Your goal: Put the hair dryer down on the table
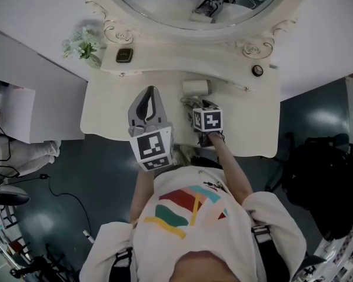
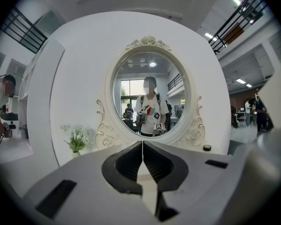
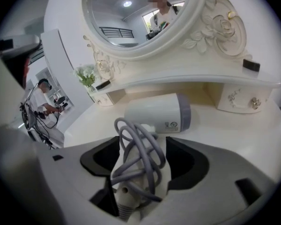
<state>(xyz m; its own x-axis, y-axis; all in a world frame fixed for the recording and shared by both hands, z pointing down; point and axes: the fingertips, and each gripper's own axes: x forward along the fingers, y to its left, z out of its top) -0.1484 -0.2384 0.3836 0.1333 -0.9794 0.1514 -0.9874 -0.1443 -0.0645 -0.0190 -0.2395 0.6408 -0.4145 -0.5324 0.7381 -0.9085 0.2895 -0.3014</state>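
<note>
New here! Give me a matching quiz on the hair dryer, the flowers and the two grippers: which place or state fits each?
1 hair dryer
2 flowers
3 left gripper
4 right gripper

a fingers shut, empty
b left of the mirror
c lying on the table
d fingers open around the dryer's handle

Pairs: 1c, 2b, 3a, 4d

Soft, even indoor light, with ceiling lamps (image 2: 237, 0) glaring at upper right. Head view dim, greyish. Both gripper views bulge fisheye, corners black, nearest parts blurred.
</note>
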